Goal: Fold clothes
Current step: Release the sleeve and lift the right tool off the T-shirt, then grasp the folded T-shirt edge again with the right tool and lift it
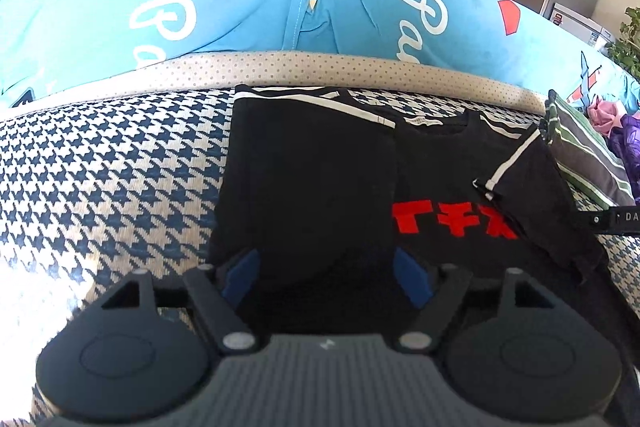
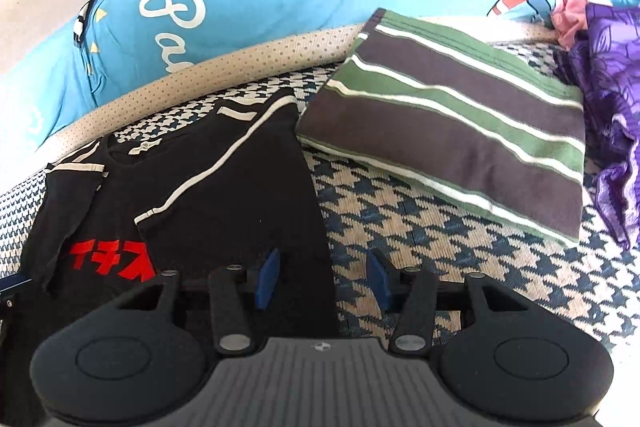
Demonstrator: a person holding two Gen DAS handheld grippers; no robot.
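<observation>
Both side panels of black T-shirt (image 1: 312,179) lie folded inward; left tool (image 1: 328,277) wide, right tool (image 2: 324,277) half-open, both empty; next, likely pinch hem just beneath each tool, carry toward collar evenly.

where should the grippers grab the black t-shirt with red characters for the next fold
Probably at the bottom hem of the black t-shirt with red characters, coming from the near side. Both sides look already folded inward, leaving a long narrow strip with its collar far away, so lifting the near edge toward the collar would halve it. The left gripper and right gripper are open there.
</observation>
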